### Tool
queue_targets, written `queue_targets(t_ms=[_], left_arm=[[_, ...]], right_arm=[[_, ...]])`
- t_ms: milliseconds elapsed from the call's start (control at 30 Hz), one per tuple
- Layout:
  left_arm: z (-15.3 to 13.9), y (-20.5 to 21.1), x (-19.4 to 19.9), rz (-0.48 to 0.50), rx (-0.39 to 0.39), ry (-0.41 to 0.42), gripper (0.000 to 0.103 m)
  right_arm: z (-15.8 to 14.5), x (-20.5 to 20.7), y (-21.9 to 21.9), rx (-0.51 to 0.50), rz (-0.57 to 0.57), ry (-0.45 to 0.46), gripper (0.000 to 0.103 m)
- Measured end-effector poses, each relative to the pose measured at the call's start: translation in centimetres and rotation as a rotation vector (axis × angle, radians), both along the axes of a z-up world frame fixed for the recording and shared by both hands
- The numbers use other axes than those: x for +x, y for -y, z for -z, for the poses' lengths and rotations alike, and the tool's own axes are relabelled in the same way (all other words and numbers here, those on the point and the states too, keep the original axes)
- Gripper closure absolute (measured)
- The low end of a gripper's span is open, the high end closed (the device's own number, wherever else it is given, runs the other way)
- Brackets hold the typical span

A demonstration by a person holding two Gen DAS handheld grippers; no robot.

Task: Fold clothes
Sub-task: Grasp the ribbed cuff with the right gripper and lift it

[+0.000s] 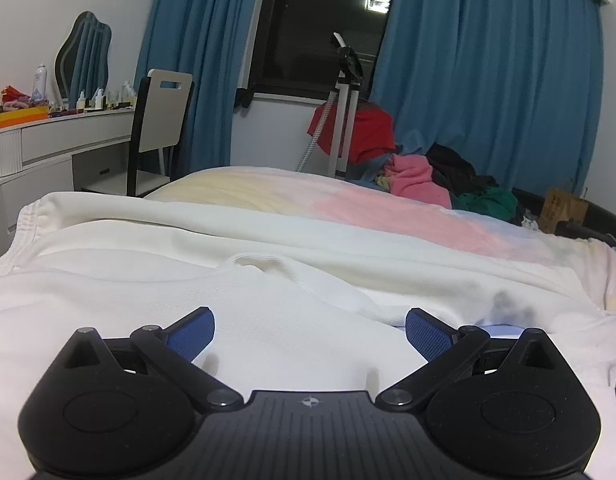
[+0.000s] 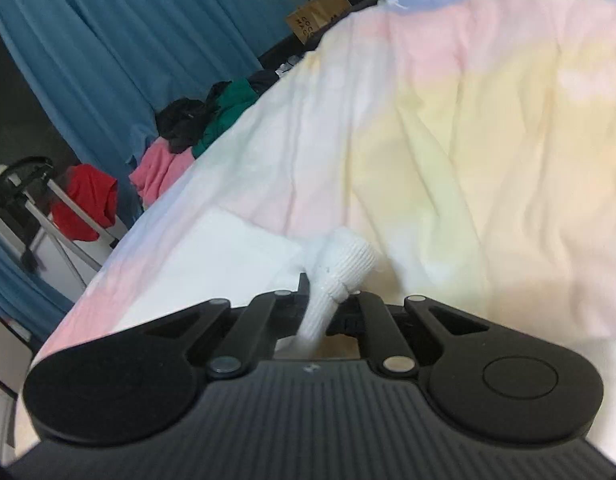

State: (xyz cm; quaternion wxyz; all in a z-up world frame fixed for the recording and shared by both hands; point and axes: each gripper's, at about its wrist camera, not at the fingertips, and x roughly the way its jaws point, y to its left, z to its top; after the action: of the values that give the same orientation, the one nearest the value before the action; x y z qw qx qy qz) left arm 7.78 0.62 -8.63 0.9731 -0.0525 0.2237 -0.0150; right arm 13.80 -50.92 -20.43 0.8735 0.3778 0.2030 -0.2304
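Pinching only the ribbed cuff (image 2: 350,262), the right tool (image 2: 330,294) could lose it if the sleeve drags, spoiling the fold. It points down over the pastel bed (image 2: 488,140), clamped on that cuff. The left tool (image 1: 310,330) hovers low with pads apart above the white sweater (image 1: 268,280) spread on the bed.

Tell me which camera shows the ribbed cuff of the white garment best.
Right wrist view: the ribbed white cuff sits close and centred, pinched in the right gripper. The left wrist view shows other ribbed trim, but not this cuff.
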Motion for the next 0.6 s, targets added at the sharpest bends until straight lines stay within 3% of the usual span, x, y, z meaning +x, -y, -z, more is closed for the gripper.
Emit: queue_targets(t_ms=[200, 300, 433, 600], left_arm=[[0.1, 0.5, 0.3, 0.013, 0.038, -0.004, 0.0], [0.4, 0.8, 0.7, 0.065, 0.079, -0.013, 0.0], [1.0, 2.1, 1.3, 0.167, 0.173, -0.017, 0.001], [1.6, 4.9, 2.2, 0.284, 0.354, 0.019, 0.006]], right_arm=[[-1.3, 0.6, -0.8, -0.085, -0.013, -0.029, 0.095], [-1.4, 0.6, -0.6, -0.085, -0.02, -0.04, 0.093], [-2.2, 1.1, -0.3, -0.06, -0.009, -0.022, 0.093], [-2.7, 0.9, 0.5, 0.004, 0.005, 0.045, 0.095]])
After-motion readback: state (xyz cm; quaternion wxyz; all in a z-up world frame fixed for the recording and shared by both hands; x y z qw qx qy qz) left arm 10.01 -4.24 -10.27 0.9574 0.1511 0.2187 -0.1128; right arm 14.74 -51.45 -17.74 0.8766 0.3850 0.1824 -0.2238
